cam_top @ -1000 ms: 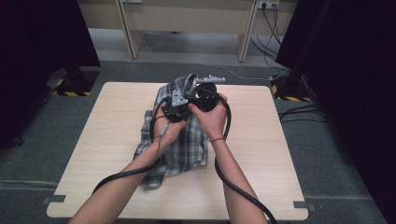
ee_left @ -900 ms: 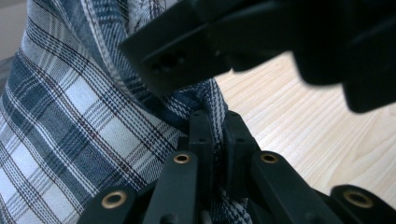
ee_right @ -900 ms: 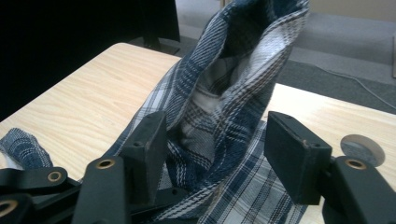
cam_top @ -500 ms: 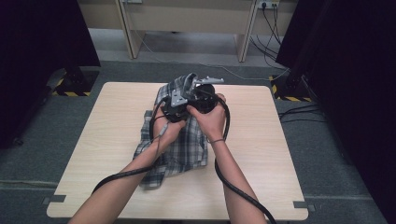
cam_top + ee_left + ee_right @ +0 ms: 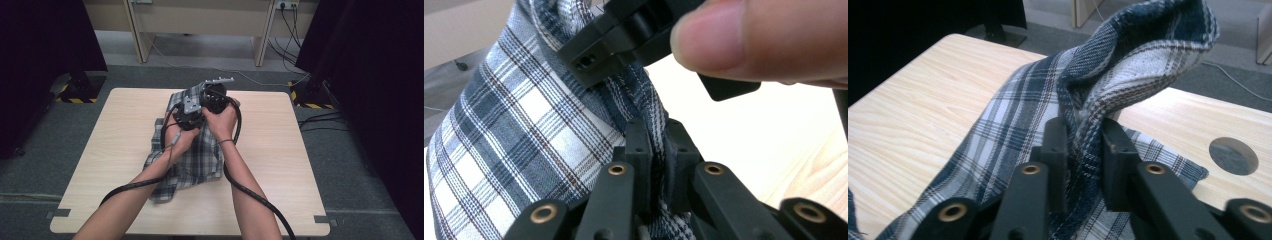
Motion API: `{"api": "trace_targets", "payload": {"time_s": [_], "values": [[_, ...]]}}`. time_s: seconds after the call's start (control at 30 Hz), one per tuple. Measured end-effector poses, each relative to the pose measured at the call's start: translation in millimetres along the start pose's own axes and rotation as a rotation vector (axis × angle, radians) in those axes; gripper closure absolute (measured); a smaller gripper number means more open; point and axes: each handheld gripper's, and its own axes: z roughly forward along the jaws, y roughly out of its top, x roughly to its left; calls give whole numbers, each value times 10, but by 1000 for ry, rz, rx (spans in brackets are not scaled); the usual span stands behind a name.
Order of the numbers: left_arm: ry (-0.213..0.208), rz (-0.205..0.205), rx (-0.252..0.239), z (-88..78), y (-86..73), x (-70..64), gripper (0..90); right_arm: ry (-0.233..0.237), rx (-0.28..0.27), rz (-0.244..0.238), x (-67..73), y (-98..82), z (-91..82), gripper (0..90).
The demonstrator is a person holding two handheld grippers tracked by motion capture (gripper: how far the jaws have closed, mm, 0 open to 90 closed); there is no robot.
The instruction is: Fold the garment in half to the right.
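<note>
High view: both hands meet over the far middle of the desk point(image 5: 280, 165), lifting part of the plaid shirt point(image 5: 192, 160) while the rest lies spread on the wood. The left tongs point(image 5: 656, 160) pinch a bunched fold narrowly. The right tongs point(image 5: 1083, 150) have just been closing and, as far as the close view tells, now clamp a raised fold.
</note>
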Motion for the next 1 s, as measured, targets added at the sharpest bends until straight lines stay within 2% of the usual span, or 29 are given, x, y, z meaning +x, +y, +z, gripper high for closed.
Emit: {"api": "trace_targets", "payload": {"time_s": [0.07, 0.13, 0.2, 0.27, 0.37, 0.43, 0.53, 0.67, 0.8, 1.0], "values": [[-13, -2, -9, 17, -1, -2, 776, -12, -1, 2, -22, -8, 19, 798], [-41, 4, -2, 15, 12, -5, 680, -14, 4, 15, -58, -20, 39, 802], [-48, -6, -10, -24, 29, -5, 618, -19, 13, 23, -103, -41, 63, 803], [-52, 2, -15, -93, 52, 20, 577, -19, 18, 36, -148, -67, 85, 802], [-64, -6, -30, -230, 78, 95, 552, -21, 32, 49, -227, -116, 127, 801], [-52, -9, -50, -332, 84, 176, 549, -22, 49, 67, -276, -162, 163, 800], [-33, -12, -50, -450, 51, 333, 545, -28, 74, 80, -340, -240, 225, 796], [-11, -30, -16, -518, -98, 525, 541, -45, 101, 101, -416, -340, 308, 794], [-10, -52, 49, -508, -302, 687, 517, -60, 125, 116, -471, -421, 369, 791], [-12, -89, 108, -447, -537, 821, 490, -85, 147, 108, -503, -493, 421, 778]]}}
